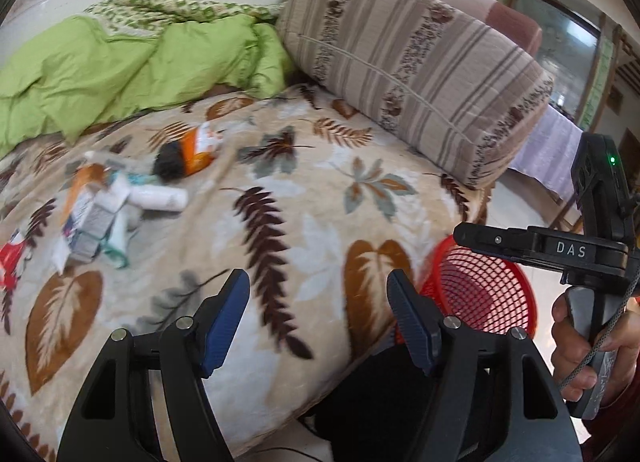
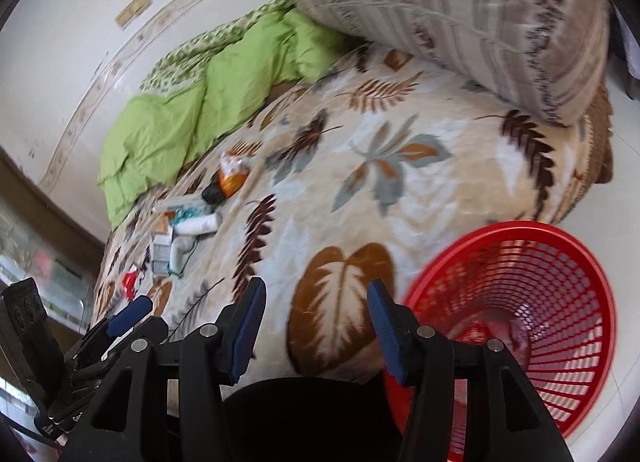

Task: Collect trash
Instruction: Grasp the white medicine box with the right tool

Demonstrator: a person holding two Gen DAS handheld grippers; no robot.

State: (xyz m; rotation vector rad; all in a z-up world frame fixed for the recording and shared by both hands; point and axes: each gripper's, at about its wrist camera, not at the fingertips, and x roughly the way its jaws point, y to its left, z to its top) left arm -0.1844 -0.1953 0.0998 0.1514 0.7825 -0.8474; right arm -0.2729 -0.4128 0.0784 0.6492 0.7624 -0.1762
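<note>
Left tongs: your left tongs (image 1: 318, 292) hang spread wide over the near edge of the bed, blue pads apart and nothing between them, so they look ready to reach for a first piece.

Right tongs: your right tongs (image 2: 316, 302) are likewise spread and empty, held near the mouth of the basket; in the left view they show from the side at the far right, over the rim.

Trash: the scattered pile of small cartons, white tubes and wrappers (image 1: 100, 206) lies on the left part of the bed, well apart from both tongs. An orange-and-white crumpled packet with a black end (image 1: 192, 156) lies just beyond it, and a red scrap (image 1: 12, 258) sits at the left edge.

Basket: the red plastic mesh basket (image 2: 560, 262) stands on the floor just beside the near right corner of the bed, open mouth up, placed so you can drop pieces straight off the edge. Something pinkish shows at its bottom, too blurred to name.

Bed: the beige plush blanket with brown and grey leaf print (image 1: 320, 202) covers it; it is soft, so light wrappers may sink in and want a low, flat pinch.

Bedding: the rumpled green quilt (image 1: 120, 58) lies at the far left, and the striped brown-and-cream bolster (image 1: 420, 70) at the far right; neither is trash.

Stage: judged from the full pile, collecting has barely begun.
</note>
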